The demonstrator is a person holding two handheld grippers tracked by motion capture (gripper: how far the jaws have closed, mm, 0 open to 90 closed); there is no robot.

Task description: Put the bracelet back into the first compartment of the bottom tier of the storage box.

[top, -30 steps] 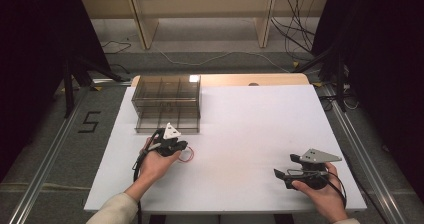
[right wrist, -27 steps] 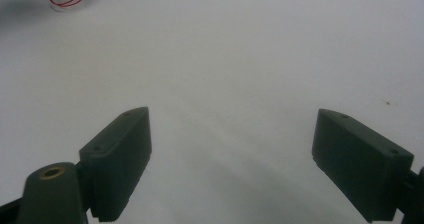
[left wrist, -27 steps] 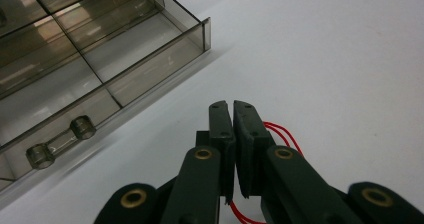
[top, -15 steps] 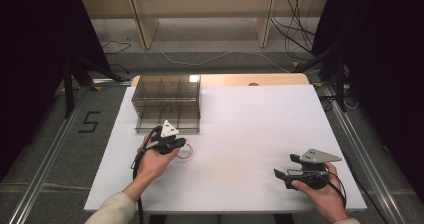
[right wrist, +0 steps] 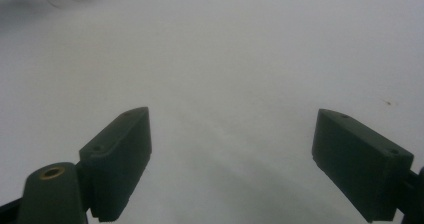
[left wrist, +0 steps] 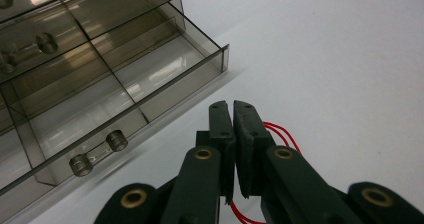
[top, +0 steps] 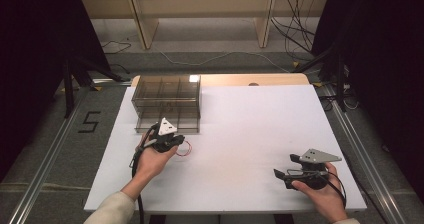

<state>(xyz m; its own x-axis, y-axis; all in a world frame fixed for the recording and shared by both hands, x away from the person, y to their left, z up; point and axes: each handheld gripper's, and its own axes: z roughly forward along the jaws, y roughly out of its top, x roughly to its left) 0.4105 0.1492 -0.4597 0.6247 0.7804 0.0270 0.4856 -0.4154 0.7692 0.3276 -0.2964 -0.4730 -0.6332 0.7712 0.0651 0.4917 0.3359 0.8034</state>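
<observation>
My left gripper [top: 175, 140] is shut on a thin red wire loop [top: 185, 148] just above the white table, close in front of a clear smoky drawer box [top: 167, 100]. In the left gripper view the jaws are pressed together [left wrist: 233, 107], and the red wire [left wrist: 283, 135] curls out on their right side and below them. The box's bottom drawer [left wrist: 150, 79] is pulled out, showing bare divided compartments and a clear handle [left wrist: 99, 152]. My right gripper [top: 286, 166] rests open near the table's front right, with nothing between its wide-apart jaws [right wrist: 230, 149].
The white table [top: 260, 119] stretches between the two grippers. A wooden strip [top: 260, 79] runs along its far edge, with shelving legs and cables on the floor beyond. The box stands at the back left.
My left gripper has edged slightly forward and left toward the drawer box, carrying the red wire. The right gripper has not moved.
</observation>
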